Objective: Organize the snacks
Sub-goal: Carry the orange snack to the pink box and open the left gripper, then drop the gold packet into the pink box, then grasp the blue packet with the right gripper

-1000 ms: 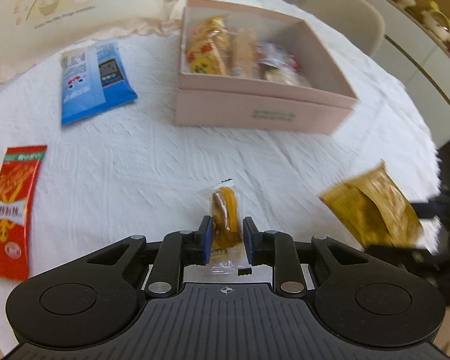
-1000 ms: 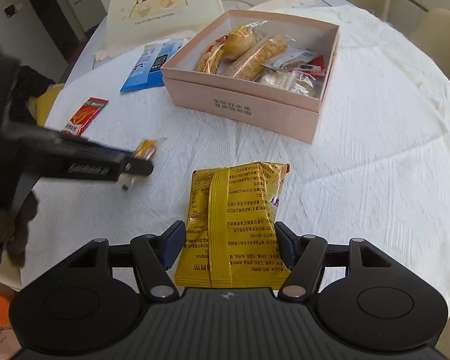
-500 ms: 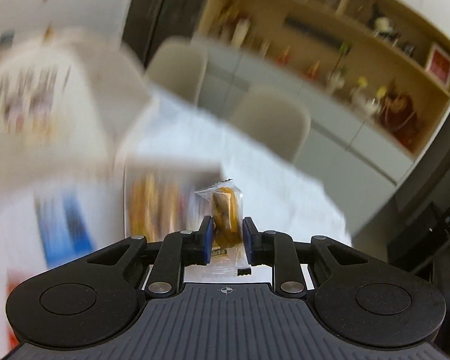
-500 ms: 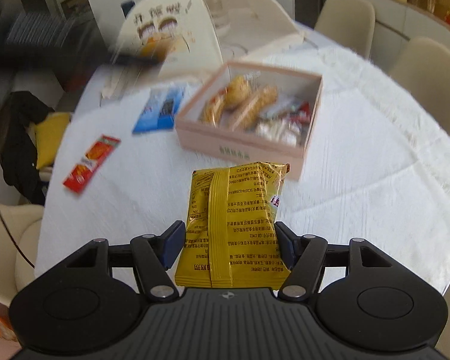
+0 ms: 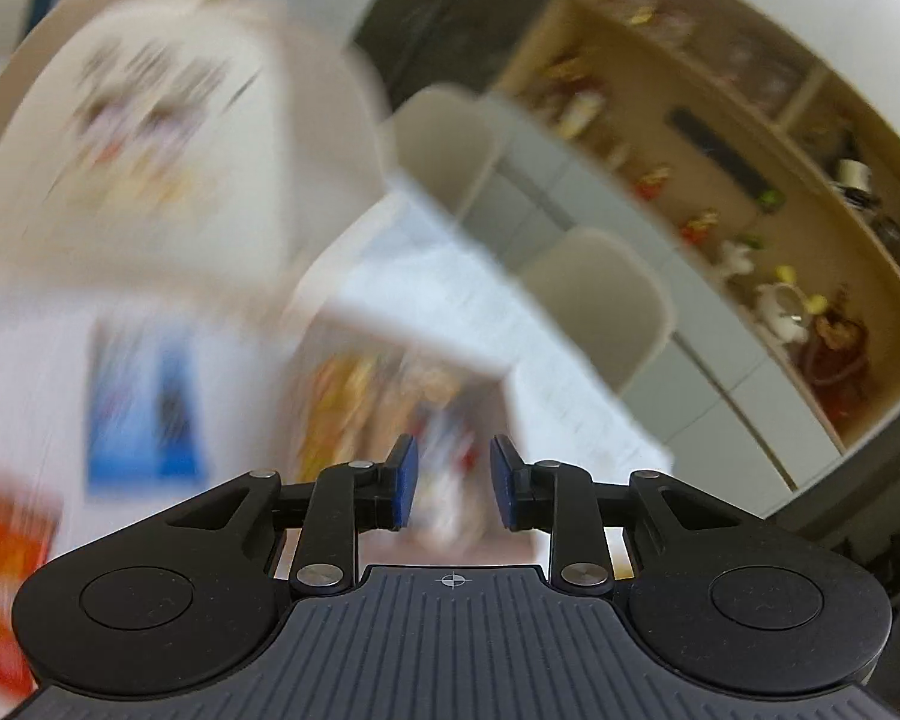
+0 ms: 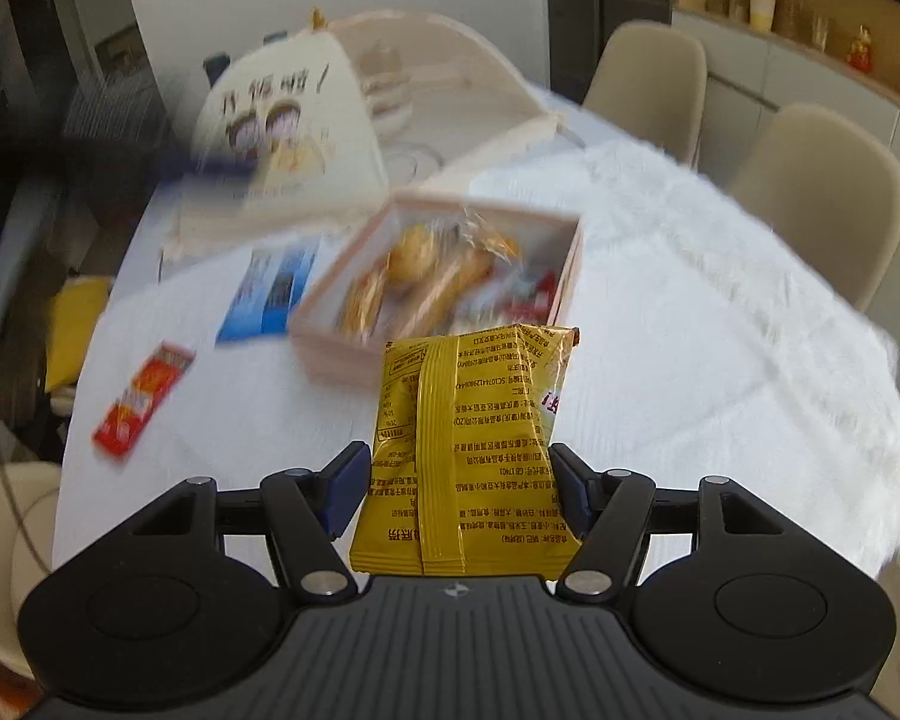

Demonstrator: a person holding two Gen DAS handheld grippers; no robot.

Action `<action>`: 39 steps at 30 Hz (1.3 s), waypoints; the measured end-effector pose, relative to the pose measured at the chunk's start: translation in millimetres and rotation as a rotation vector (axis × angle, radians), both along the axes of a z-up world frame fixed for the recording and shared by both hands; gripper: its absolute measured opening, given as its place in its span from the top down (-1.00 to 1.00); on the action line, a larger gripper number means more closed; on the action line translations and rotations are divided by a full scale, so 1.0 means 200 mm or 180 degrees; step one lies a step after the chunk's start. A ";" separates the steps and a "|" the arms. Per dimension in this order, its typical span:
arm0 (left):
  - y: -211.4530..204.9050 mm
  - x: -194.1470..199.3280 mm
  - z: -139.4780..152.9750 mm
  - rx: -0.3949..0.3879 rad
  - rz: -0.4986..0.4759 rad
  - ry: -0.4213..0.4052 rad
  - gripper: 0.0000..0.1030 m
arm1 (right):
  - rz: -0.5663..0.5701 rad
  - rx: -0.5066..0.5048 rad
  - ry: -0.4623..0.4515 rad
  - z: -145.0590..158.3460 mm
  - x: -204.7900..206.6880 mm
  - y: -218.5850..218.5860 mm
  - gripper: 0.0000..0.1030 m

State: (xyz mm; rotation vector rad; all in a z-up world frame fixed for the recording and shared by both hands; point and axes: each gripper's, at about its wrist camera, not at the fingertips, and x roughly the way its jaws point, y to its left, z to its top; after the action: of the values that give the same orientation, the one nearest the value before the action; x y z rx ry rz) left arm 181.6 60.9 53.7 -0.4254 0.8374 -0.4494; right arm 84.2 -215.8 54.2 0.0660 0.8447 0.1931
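Left wrist view, blurred, looks forward over its claw (image 5: 447, 489) from just above the pink box (image 5: 402, 384), toward chairs and shelves. Right wrist view looks down from farther back across the counter (image 6: 690, 360). Both share the pink box (image 6: 438, 276) and blue packet (image 6: 270, 294).

We see a box (image 6: 561, 276) on the table (image 6: 690, 324), with snacks (image 6: 414, 276) inside it. Left of the box lie two packets, one (image 6: 270, 291) just beside it and one (image 6: 141, 399) farther left and nearer us. A bag (image 6: 288, 132) stands behind the box, and chairs (image 6: 816, 192) stand behind the table on the right.
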 end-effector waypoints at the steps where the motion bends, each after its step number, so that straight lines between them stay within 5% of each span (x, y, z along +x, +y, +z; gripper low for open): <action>1: 0.05 -0.04 -0.09 -0.0018 0.0074 0.0164 0.42 | 0.0013 0.0012 -0.0072 0.05 0.05 -0.01 -0.25; 4: 0.15 -0.14 -0.32 -0.0035 0.0244 0.0612 0.42 | 0.0070 0.0064 -0.0282 0.21 0.24 0.00 -0.26; 6: 0.21 -0.20 -0.43 0.0007 0.0383 0.0796 0.42 | 0.0023 0.0063 -0.0338 0.28 0.41 0.01 -0.45; 7: 0.24 -0.23 -0.46 0.0030 0.0442 0.0834 0.42 | 0.0016 0.0079 -0.0296 0.30 0.50 0.02 -0.61; 10: 0.34 -0.29 -0.46 0.0218 0.0618 0.0793 0.42 | 0.0015 0.0278 -0.0064 0.29 0.71 0.02 -0.62; 21: 0.79 -0.23 -0.43 0.0853 0.1385 0.0577 0.42 | 0.0550 0.0274 0.0481 -0.09 0.84 0.45 -0.62; 28: 0.78 -0.08 -0.57 0.1255 0.1226 0.0918 0.38 | 0.1005 0.0296 0.0563 -0.20 0.98 0.94 -0.62; 33: 0.76 -0.13 -0.58 0.1266 0.1221 0.0897 0.34 | 0.0788 0.0229 0.0880 -0.43 1.24 1.23 -0.62; 39: 0.79 -0.15 -0.59 0.1150 0.1197 0.0891 0.31 | 0.0422 -0.0068 0.1032 -0.65 1.43 1.31 -0.70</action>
State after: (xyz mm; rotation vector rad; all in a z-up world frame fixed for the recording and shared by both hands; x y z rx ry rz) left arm 151.0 218.3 -64.2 -0.3025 1.0589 0.1151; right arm 369.5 46.9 -75.8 0.0211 1.1754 0.3030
